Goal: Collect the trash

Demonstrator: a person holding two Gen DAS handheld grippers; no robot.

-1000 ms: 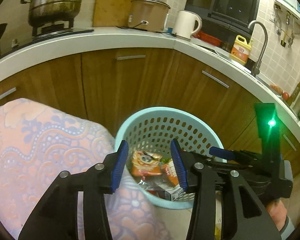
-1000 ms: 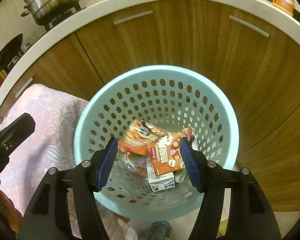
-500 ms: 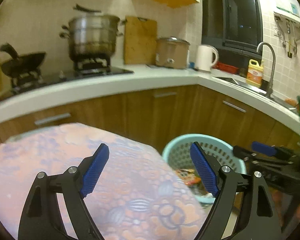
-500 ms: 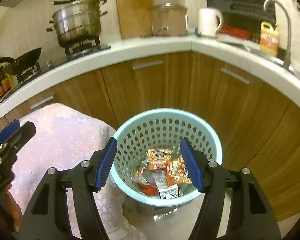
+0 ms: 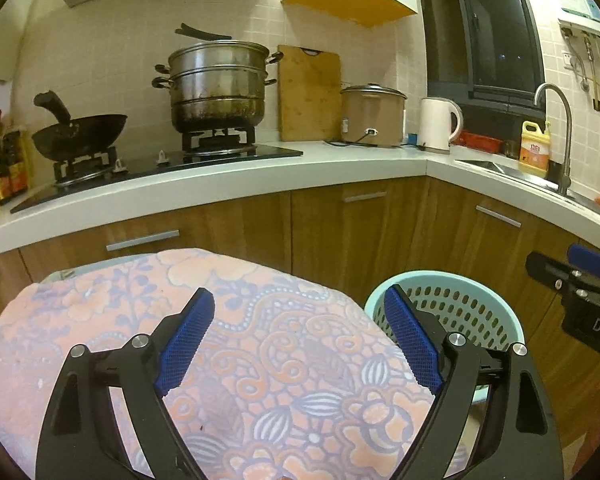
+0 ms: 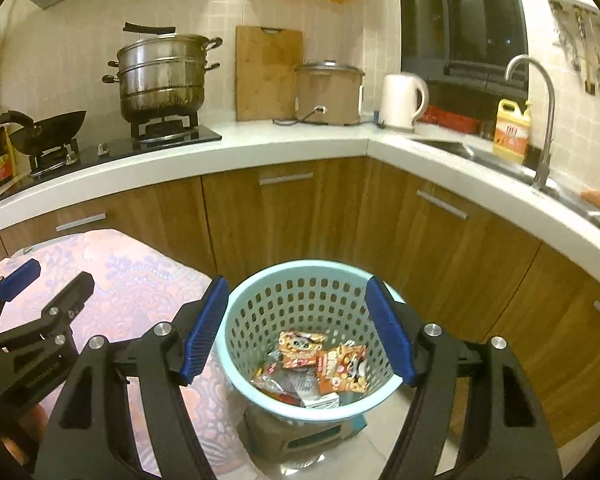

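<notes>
A light blue perforated basket [image 6: 300, 276] stands on the floor by the wooden cabinets and holds several snack wrappers [image 6: 320, 364] and a small carton. Its rim also shows in the left wrist view [image 5: 452, 280]. My right gripper [image 6: 298, 330] is open and empty, raised above and in front of the basket. My left gripper [image 5: 298, 344] is open and empty over a table covered with a pink floral cloth [image 5: 260, 340]. The cloth also shows in the right wrist view [image 6: 140, 280], left of the basket.
A white counter [image 5: 260, 172] runs along the wall with a steamer pot [image 5: 218, 84], wok [image 5: 80, 134], cutting board, rice cooker, kettle [image 5: 438, 124] and sink tap [image 5: 556, 136]. Wooden cabinet doors [image 6: 420, 240] stand behind the basket. A box [image 6: 300, 436] sits under the basket.
Both grippers have lifted and pulled back from the basket. The left one opened wider and swung left over the cloth-covered table. The wrappers stay in the basket.
</notes>
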